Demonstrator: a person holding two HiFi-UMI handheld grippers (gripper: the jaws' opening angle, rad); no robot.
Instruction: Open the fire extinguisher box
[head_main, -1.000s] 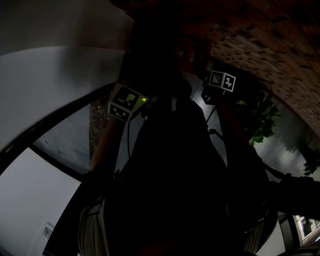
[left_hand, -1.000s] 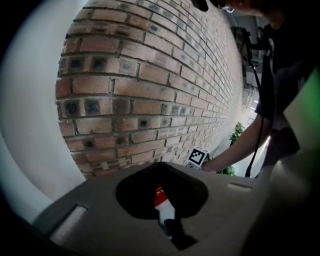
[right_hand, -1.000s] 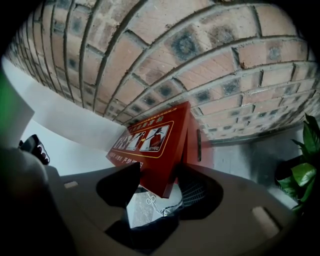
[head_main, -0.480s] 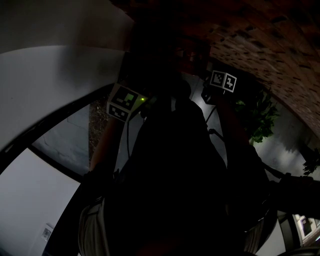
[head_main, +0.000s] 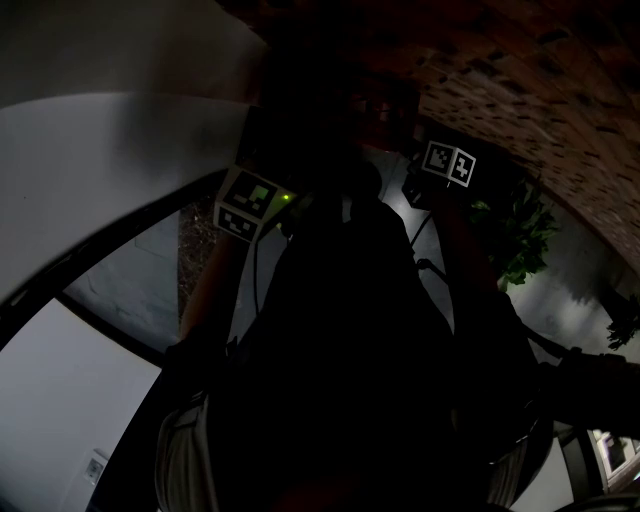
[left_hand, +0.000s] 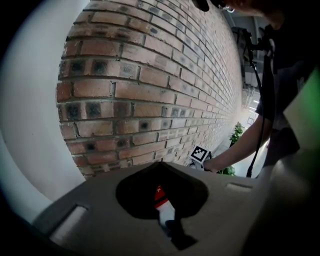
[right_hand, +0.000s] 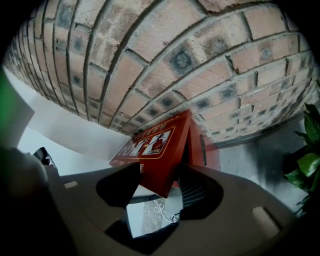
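The red fire extinguisher box (right_hand: 210, 150) stands against the brick wall (right_hand: 165, 60). Its door (right_hand: 152, 145), with a yellow-framed label, stands swung out from the box. My right gripper (right_hand: 160, 182) is open, its jaws wide apart on either side of the door's lower corner. My left gripper (left_hand: 162, 202) is shut, with its red and white tips together and nothing between them, and it faces the brick wall (left_hand: 150, 90). The head view is very dark. Only the left marker cube (head_main: 250, 203) and the right marker cube (head_main: 446, 163) show there, and the jaws are hidden.
A green potted plant (right_hand: 305, 160) stands right of the box on the grey floor (right_hand: 250, 155). A white wall (right_hand: 55, 130) runs to the left of the box. The person's arm (left_hand: 235, 150) and a black cable (left_hand: 262, 100) cross the left gripper view.
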